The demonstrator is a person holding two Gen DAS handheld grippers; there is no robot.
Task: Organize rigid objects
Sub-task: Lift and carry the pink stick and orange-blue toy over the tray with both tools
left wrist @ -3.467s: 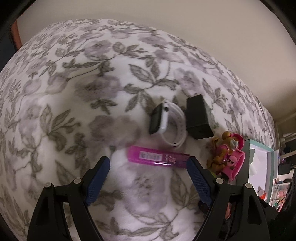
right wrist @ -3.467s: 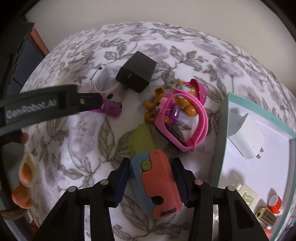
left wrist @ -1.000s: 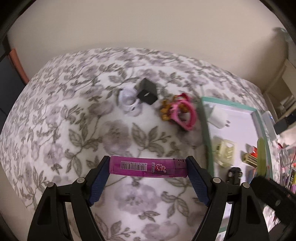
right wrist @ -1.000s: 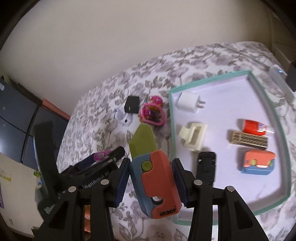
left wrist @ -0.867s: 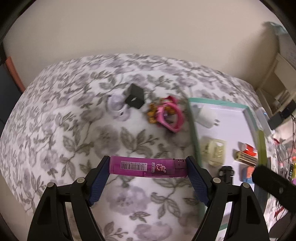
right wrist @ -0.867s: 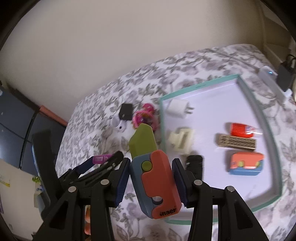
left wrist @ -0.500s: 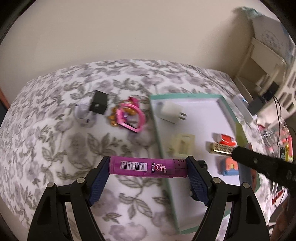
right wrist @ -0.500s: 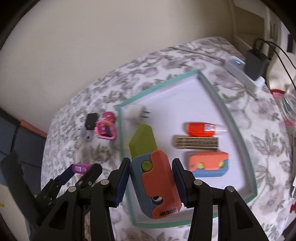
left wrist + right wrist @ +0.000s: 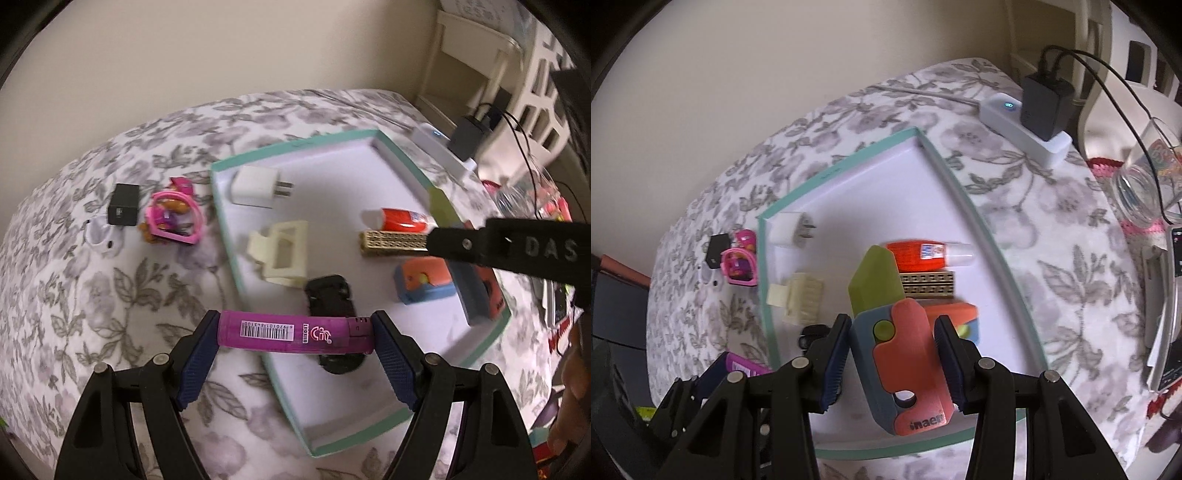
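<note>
The left gripper (image 9: 294, 338) has its jaws clamped end to end on a purple lighter (image 9: 293, 332), held crosswise above the near edge of the teal-rimmed tray (image 9: 220, 206). The lighter hides part of a black toy car (image 9: 328, 291). The right gripper (image 9: 892, 360) has its jaws clamped on the sides of an orange-and-blue toy knife (image 9: 905, 365), green blade forward over the tray, covering part of a similar toy (image 9: 964, 317) behind it.

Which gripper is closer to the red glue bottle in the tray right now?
Right. The right gripper, holding the orange toy knife, hangs just short of the red glue bottle; the left gripper sits over the tray's opposite side.
</note>
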